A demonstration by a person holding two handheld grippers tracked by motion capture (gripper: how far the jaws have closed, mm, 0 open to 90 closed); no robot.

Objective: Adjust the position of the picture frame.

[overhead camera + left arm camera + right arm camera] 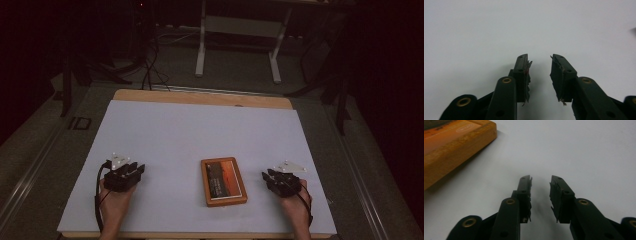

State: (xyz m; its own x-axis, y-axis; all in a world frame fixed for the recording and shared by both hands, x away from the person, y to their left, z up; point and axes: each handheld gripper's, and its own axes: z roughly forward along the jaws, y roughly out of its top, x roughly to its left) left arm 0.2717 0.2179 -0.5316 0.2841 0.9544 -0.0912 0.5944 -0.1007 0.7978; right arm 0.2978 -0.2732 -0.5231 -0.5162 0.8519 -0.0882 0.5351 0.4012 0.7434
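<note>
Both claws spread and empty, left claw (131, 170), right claw (270, 177), wooden tray (223, 181) between, white tabletop (190, 135).

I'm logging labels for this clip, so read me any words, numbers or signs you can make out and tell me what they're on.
"ID": pale marking on the floor left of the table; the reading is uncertain.
Print on the card inside the wooden tray: too small and dark to read.
Oval mark on that card in the right gripper view: blurred, unreadable.
</note>
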